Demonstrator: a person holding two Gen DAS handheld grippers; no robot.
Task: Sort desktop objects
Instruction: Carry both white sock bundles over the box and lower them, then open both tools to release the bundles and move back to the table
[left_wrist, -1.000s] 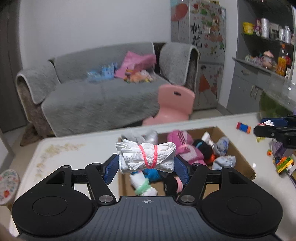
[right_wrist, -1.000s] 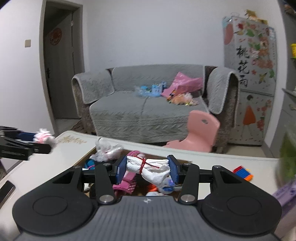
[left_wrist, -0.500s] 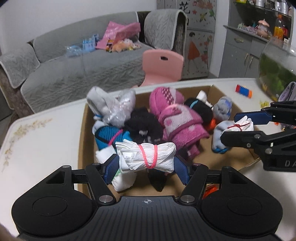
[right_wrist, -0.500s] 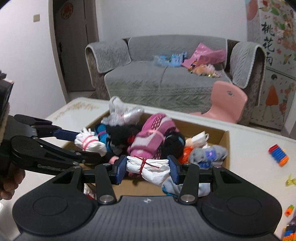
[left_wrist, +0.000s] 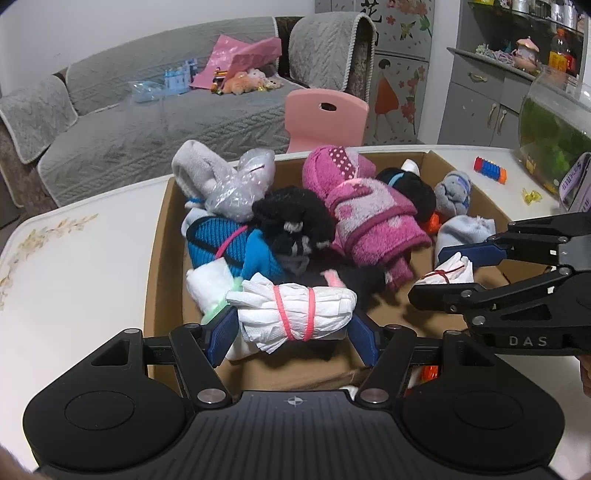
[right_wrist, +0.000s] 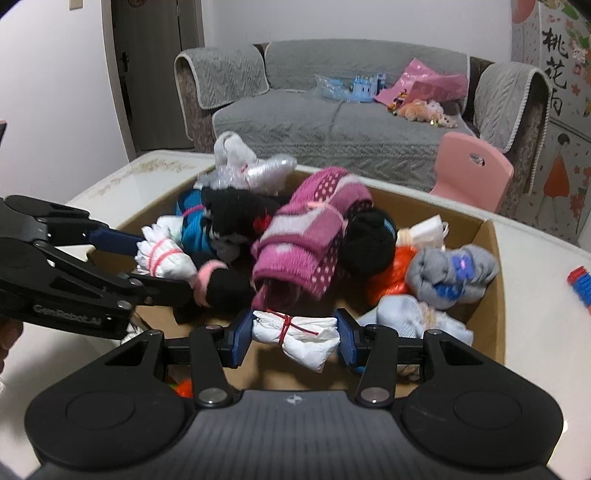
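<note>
Two grippers hung over the cardboard box (left_wrist: 157, 236) of rolled socks (left_wrist: 373, 221). Left gripper (left_wrist: 293, 334) clamped a pink-banded white bundle (left_wrist: 295, 314); right gripper (right_wrist: 295, 338) clamped a red-banded white bundle (right_wrist: 299, 338).

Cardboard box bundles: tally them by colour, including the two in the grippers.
White, held by the grippers: 2
White, lying in the box: 2
Black: 3
Grey or pale blue: 4
Pink/magenta: 1
Blue: 1
Orange: 1
Total: 14

Left gripper (left_wrist: 293, 328): matte black body with two round recessed discs, a ribbed centre panel bearing a small compass-like mark, silver pivot screws and blue ribbed pads (left_wrist: 221, 331). Right gripper (right_wrist: 295, 338): same black build, blue pads (right_wrist: 241, 338) and silver screws. Its side linkage carries the white lettering "DAS".
</note>
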